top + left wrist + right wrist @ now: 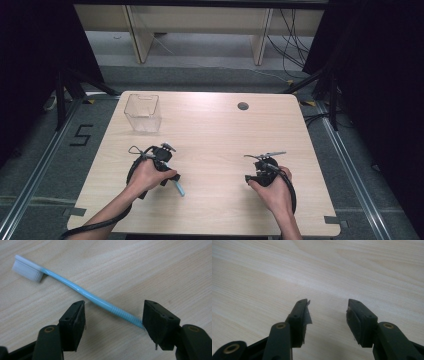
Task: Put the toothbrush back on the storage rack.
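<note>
We take this for a lab or recording studio set up for data capture, not a home. A bare light-wood table [210,130] with a round cable hole [243,106] stands on grey carpet, hemmed in by black curtains [30,60] on both sides. Dark stand legs [62,95] brace against the floor, yellow-and-black tape [89,101] marks spots on it, and a taped figure 5 [81,135] sits to the left. Loose cables [292,45] hang by plain wooden furniture [140,35] at the back, and metal rails [350,170] run along the floor.
</note>
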Demonstrator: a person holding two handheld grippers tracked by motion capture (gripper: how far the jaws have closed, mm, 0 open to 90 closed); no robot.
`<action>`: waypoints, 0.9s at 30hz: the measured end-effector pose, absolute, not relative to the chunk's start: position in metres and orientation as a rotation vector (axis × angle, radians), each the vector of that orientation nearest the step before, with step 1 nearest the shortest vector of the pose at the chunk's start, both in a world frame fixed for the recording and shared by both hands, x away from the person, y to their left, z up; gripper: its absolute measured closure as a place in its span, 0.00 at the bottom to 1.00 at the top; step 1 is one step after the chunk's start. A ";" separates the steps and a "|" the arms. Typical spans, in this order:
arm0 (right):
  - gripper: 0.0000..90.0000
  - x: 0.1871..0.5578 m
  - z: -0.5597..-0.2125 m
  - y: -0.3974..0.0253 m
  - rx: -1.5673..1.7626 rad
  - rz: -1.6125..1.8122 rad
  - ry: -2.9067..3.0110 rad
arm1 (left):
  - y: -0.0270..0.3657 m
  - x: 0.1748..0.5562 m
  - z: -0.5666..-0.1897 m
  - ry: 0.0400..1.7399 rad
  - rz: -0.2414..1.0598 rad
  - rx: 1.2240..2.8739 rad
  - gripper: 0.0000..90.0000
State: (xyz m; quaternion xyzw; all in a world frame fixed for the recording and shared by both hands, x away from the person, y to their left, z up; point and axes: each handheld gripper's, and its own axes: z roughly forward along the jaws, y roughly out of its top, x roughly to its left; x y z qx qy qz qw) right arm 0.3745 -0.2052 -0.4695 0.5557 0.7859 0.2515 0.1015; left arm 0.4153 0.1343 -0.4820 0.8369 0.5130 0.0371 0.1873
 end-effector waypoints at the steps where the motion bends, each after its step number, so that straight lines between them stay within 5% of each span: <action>1: 0.58 0.374 -0.469 -0.205 1.641 0.745 2.322 | 0.134 0.415 -0.483 1.446 0.101 2.358 0.39; 12: 0.58 0.373 -0.469 -0.202 1.697 0.746 2.331 | 0.134 0.417 -0.485 1.423 0.117 2.412 0.46; 27: 0.58 0.373 -0.469 -0.201 1.662 0.795 2.349 | 0.146 0.420 -0.482 1.388 0.149 2.512 0.75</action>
